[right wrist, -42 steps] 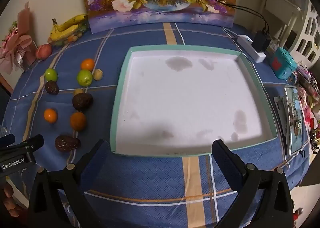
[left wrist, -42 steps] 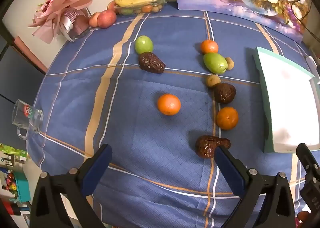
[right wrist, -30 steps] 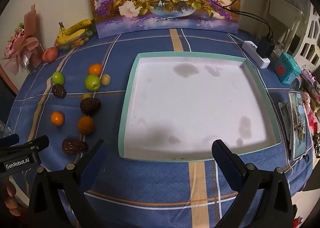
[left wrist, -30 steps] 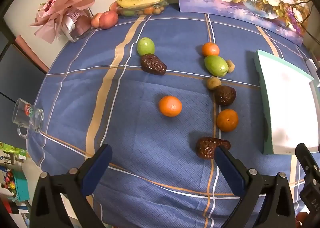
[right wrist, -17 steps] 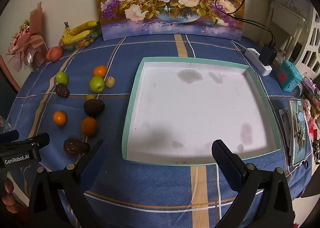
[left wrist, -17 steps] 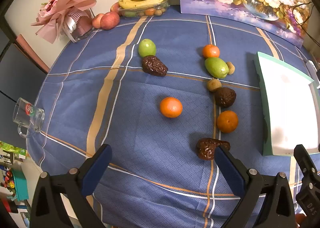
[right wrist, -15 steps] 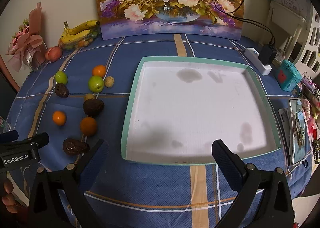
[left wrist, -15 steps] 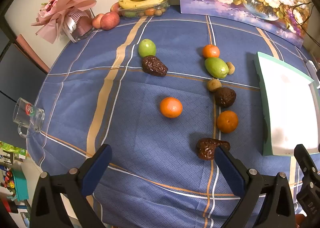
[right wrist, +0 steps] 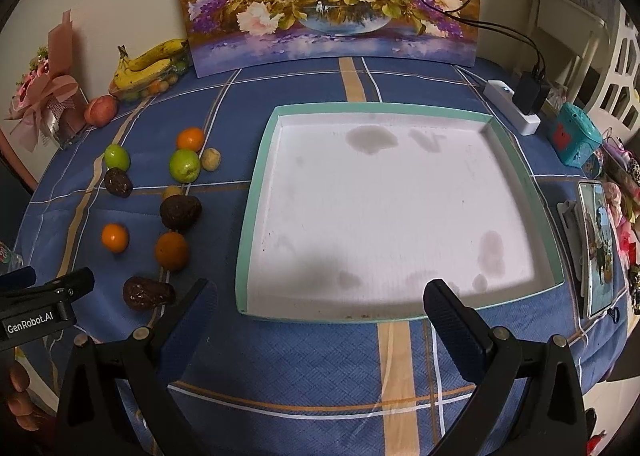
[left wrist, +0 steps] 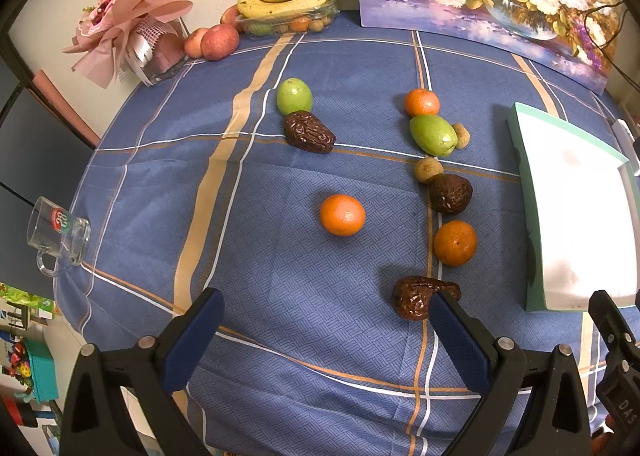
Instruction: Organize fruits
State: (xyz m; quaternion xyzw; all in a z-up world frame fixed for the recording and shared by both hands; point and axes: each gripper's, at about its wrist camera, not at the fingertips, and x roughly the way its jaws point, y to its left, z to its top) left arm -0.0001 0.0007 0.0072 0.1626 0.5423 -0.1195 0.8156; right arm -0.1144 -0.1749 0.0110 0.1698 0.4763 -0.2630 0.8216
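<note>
3 round smooth oranges [left wrist: 342, 214] and wrinkled dark dates [left wrist: 308, 131] on woven blue cloth [left wrist: 280, 288], flat white tray [right wrist: 256, 215] with green rim, left tongs [left wrist: 326, 318] and right tongs [right wrist: 320, 306] both wide, holding nothing

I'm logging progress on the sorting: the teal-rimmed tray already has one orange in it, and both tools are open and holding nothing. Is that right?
Not quite. The teal-rimmed tray holds no fruit at all; the right wrist view shows its white floor bare apart from some stains. All three oranges, such as the nearest one, lie on the tablecloth beside it. The rest stands: the left tool and right tool are open and empty.
</note>
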